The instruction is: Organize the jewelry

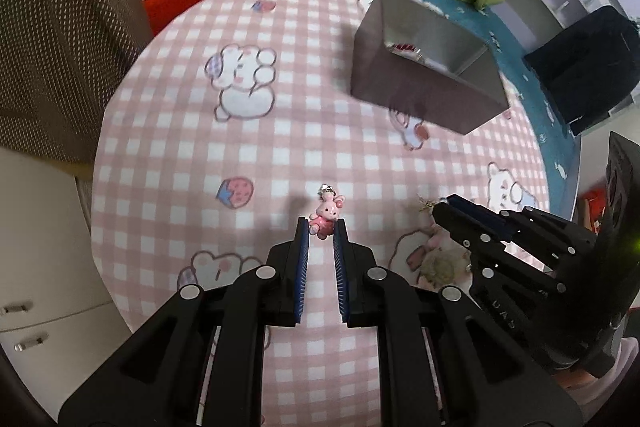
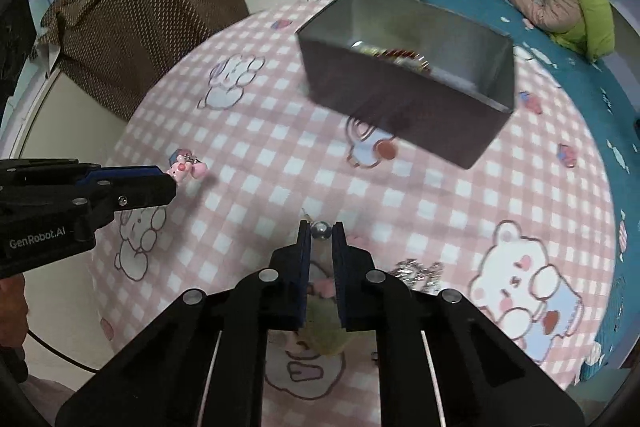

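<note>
A small pink bunny charm [image 1: 326, 215] with a silver clasp sits pinched between the tips of my left gripper [image 1: 322, 225], a little above the pink checked tablecloth [image 1: 240, 155]. From the right wrist view the same charm [image 2: 186, 169] pokes out of the left gripper [image 2: 170, 179] at the left edge. My right gripper [image 2: 321, 227] is shut on a small silver bead piece [image 2: 320, 231] with a thin wire, low over the cloth. The right gripper [image 1: 444, 205] lies to the right of the left one. The open grey metal box [image 2: 380, 99] stands beyond, with red and gold jewelry [image 2: 400, 55] inside.
A sparkly silver piece [image 2: 416, 273] lies on the cloth just right of my right gripper, and a pale green item [image 2: 324, 331] lies under it. Brown dotted fabric [image 2: 132, 19] is draped beyond the table's left edge. A bed with a teal sheet [image 2: 560, 75] runs along the right.
</note>
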`<state>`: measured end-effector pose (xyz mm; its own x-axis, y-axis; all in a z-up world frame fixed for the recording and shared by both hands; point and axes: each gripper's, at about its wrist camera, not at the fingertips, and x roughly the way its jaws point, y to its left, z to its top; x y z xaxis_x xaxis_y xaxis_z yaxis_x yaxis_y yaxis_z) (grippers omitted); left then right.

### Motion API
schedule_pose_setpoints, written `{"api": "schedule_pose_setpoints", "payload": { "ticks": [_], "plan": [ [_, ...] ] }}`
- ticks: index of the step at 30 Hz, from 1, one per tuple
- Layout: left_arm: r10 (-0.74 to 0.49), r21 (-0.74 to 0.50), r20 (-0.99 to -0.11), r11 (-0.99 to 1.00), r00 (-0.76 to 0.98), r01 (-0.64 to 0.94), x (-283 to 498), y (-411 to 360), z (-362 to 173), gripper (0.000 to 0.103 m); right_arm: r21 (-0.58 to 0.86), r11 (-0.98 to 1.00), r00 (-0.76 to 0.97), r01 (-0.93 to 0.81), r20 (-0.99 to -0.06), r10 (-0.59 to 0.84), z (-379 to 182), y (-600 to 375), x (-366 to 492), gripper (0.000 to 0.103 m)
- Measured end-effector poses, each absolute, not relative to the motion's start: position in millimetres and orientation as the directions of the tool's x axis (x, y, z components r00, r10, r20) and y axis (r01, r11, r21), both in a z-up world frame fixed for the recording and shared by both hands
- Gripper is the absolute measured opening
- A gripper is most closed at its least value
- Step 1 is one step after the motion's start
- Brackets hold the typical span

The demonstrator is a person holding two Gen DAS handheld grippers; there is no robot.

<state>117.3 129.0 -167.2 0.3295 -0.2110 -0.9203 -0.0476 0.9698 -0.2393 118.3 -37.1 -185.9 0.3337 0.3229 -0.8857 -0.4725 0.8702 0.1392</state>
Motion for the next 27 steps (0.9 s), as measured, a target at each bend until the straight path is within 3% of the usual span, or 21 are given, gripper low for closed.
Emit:
{"api": "schedule_pose_setpoints", "payload": {
  "ticks": [16, 27],
  "plan": [
    [-0.259, -0.264, -0.870, 0.963, 0.420, 0.047, 156, 98, -127, 0.013, 0.070, 0.927, 0.506, -0.369, -0.821, 0.264, -128, -77, 150, 0.010],
    [-0.317, -0.307, -0.834, 0.947, 0.451, 0.097, 188, 76, -117, 0.013, 0.079, 0.936, 0.540, -0.342, -0.799, 0.264, -120, -81, 178, 0.010]
  ]
}}
